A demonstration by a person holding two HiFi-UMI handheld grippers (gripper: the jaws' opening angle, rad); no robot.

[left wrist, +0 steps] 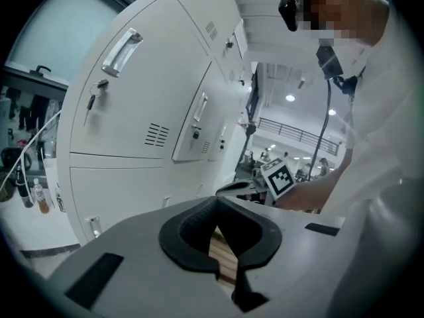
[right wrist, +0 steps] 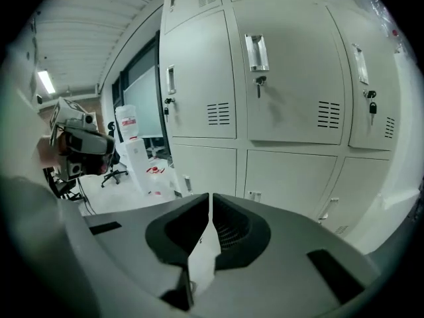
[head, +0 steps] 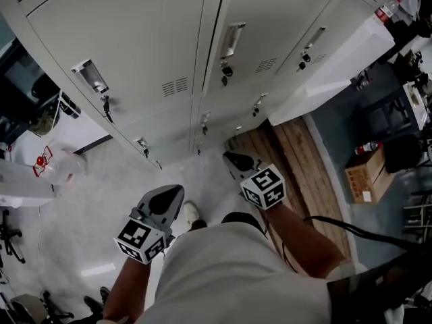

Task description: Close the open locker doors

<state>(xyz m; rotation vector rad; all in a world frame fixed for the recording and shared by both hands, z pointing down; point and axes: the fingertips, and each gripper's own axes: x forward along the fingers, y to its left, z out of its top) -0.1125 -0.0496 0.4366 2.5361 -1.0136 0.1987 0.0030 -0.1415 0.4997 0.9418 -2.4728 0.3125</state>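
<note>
- Left gripper [head: 177, 192]: jaws together, nothing between them, nose toward 1 o'clock in head view.
- Right gripper [head: 231, 157]: jaws together, empty, nose toward 11 o'clock.
- Lockers [head: 135, 46]: at 12 o'clock from both grippers, clear of them.
- Locker doors [right wrist: 291, 71]: look flush in head view and right gripper view; keys [head: 106, 106] hang in the locks.
- Wooden floor strip [head: 297, 154]: 3 o'clock of right gripper, cardboard box [head: 368, 175] beyond it.

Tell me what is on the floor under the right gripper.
Wooden planking beside the lockers runs under the right gripper. The gripper, the person's arm and torso cover its near part.
</note>
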